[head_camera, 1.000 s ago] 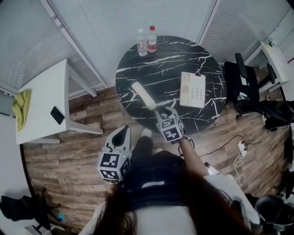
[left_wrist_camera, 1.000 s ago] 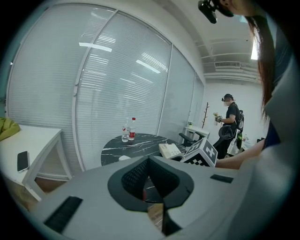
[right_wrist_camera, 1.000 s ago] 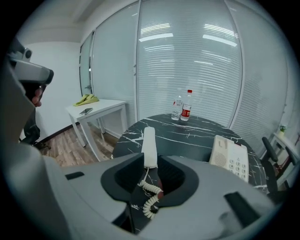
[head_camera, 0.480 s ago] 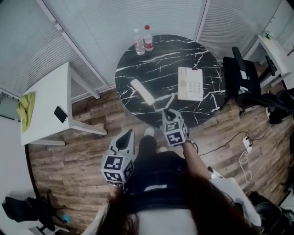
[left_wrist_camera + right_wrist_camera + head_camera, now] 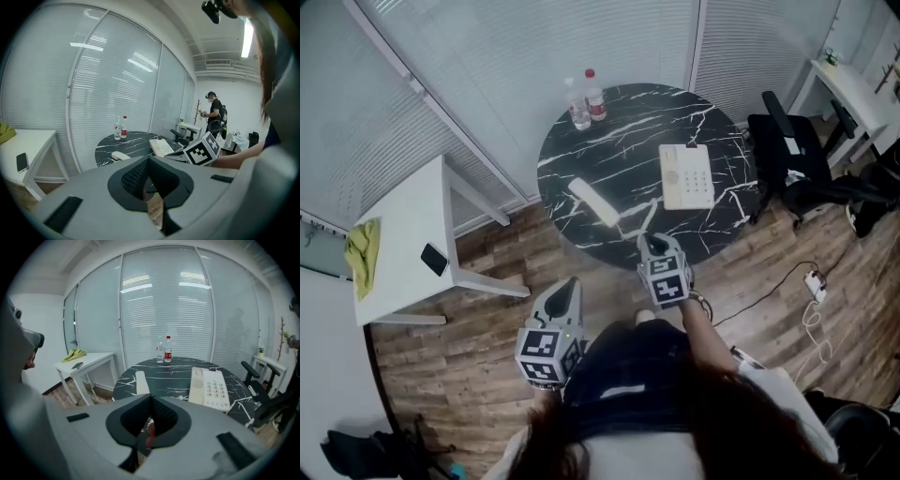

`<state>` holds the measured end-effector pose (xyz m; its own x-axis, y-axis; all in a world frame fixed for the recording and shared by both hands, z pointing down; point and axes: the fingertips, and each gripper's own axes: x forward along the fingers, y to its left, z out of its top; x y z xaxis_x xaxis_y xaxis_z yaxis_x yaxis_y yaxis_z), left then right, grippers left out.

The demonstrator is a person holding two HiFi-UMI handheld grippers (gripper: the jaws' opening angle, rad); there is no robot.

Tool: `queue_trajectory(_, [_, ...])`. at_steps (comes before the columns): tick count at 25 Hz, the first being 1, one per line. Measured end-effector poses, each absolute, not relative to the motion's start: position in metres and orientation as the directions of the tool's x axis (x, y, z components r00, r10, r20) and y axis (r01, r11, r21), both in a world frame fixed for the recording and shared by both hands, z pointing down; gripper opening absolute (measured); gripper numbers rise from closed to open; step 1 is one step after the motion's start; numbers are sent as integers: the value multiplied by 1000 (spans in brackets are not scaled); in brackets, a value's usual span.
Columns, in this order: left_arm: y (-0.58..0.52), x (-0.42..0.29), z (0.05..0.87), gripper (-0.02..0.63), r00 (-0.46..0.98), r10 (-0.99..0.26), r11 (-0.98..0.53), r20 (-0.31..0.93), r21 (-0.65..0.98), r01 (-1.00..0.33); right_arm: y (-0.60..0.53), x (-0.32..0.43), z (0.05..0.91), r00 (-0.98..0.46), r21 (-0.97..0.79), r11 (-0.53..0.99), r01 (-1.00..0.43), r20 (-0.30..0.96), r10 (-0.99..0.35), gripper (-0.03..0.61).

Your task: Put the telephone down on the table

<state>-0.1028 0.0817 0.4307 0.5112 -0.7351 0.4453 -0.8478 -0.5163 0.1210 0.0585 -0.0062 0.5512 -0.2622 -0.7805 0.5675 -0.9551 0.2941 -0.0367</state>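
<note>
Telephone handset lying on round table, clear of right gripper, jaws closed empty, left gripper jaws closed empty

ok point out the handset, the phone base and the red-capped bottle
handset [image 5: 593, 203], head view, middle of its length
phone base [image 5: 694, 178], head view, on the keypad
red-capped bottle [image 5: 594, 98], head view, on its body
</note>
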Motion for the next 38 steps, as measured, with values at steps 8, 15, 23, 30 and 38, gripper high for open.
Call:
queue_trajectory(8, [93,-132,423,0,549,-712,-556,438,126,-822,7,63,533,-108,-42,101,-994,544,-832,-3])
queue_trajectory(15, [108,-161,427,0,564,-707,-556,428,156,-816,34,52,521,-35,8,46,-999,542,-839,-5])
queue_trajectory(23, [126,-175,434,0,584,-691,-557,426,201,-806,64,42,513,-7,66,53,-996,556,-831,-5])
queue_trajectory(30, [149,-187,442,0,597,-677,-562,430,221,-797,91,25,512,-19,97,88,-991,560,-828,-5])
queue_trajectory(38, [172,-193,448,0,606,-665,-565,436,237,-790,117,14,513,-26,106,104,-989,564,-825,-5])
